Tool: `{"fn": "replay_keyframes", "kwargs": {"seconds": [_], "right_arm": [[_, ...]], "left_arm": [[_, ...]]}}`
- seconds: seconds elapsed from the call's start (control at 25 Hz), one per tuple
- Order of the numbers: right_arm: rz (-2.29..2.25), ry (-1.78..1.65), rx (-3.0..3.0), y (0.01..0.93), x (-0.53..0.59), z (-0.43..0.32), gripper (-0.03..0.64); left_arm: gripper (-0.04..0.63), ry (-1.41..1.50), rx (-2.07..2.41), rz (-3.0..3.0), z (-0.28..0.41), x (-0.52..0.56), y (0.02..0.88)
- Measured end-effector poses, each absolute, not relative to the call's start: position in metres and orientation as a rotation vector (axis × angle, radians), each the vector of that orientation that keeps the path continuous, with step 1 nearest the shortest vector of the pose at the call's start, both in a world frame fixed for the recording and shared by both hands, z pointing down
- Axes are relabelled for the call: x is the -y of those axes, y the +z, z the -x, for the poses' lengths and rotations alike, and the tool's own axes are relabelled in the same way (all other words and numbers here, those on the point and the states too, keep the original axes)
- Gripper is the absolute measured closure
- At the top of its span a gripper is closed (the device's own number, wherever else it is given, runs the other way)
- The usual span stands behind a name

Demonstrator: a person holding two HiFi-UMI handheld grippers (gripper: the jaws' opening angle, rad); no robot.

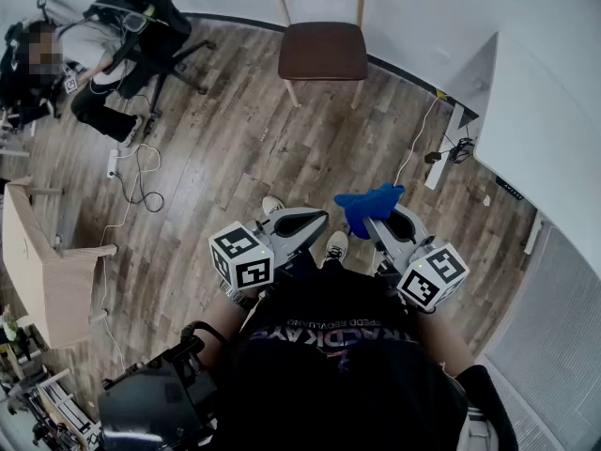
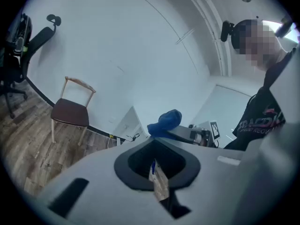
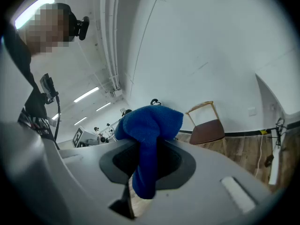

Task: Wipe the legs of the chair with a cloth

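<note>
**Q:** Can any lettering be read?

**A:** Only the print on my black shirt (image 1: 343, 341). It lies upside down in the head view and is too blurred to spell out. The cubes on my left gripper (image 1: 315, 219) and right gripper (image 1: 380, 216) bear square coded markers, no words.

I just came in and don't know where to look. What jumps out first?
The bright blue cloth jumps out first. It is pinched in the right gripper, held out in front of the person. Next comes the wooden chair with a brown seat, standing alone by the white wall on the far side.
</note>
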State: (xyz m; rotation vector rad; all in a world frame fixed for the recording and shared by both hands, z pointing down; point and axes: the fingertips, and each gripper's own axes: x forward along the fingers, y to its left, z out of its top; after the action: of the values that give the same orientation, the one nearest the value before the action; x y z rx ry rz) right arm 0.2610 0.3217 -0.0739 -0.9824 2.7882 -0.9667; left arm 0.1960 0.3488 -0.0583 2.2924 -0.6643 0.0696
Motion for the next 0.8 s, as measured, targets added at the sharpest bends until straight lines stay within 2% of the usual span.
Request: {"fn": "replay_keyframes", "kwargs": {"seconds": [0.8], "right_arm": [[0.994,-0.931,-2.752,-0.081,-0.323,-0.252,0.529]], "left_arm": [[0.591,0.050,0.664,-2.283,-0.180,-0.353,-0.054]]}}
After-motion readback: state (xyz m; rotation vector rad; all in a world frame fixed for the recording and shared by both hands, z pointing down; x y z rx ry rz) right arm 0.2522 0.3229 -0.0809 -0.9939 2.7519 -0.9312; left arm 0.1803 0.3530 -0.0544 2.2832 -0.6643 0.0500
